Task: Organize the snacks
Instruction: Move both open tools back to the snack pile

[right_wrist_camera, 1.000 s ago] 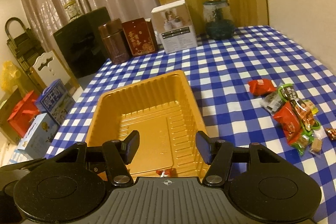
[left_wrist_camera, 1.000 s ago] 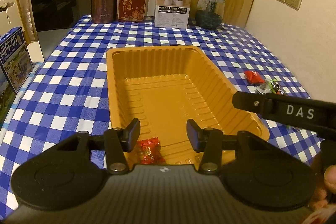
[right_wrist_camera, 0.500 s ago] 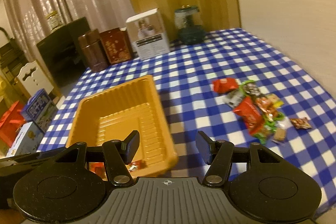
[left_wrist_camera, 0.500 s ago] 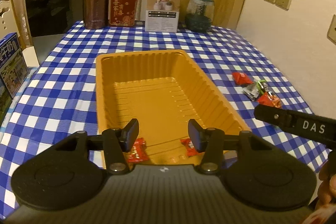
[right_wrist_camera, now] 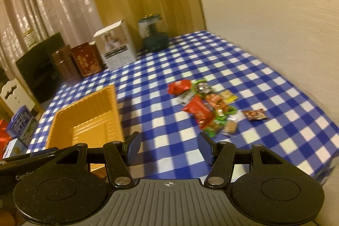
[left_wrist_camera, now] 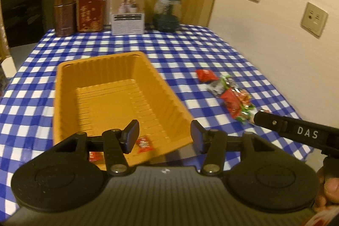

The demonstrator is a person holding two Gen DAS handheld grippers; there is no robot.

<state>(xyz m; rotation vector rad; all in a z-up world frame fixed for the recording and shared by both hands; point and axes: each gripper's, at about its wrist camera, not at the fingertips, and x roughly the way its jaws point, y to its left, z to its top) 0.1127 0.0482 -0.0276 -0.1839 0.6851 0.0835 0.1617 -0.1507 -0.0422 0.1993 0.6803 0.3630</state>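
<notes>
Two candies (left_wrist_camera: 144,143) already lie at the near end of the orange tray (left_wrist_camera: 63,86), whose long axis runs from the tongs toward the far boxes. The rest of the snack pile (right_wrist_camera: 208,111) sits on the checked cloth well to the tray's right, strung roughly parallel to it. Both the left tongs (left_wrist_camera: 163,138) and the right tongs (right_wrist_camera: 168,148) stand partly open and empty. Best next: bring the right tongs over one outlying wrapper and pinch across its short side, not into the heap.
</notes>
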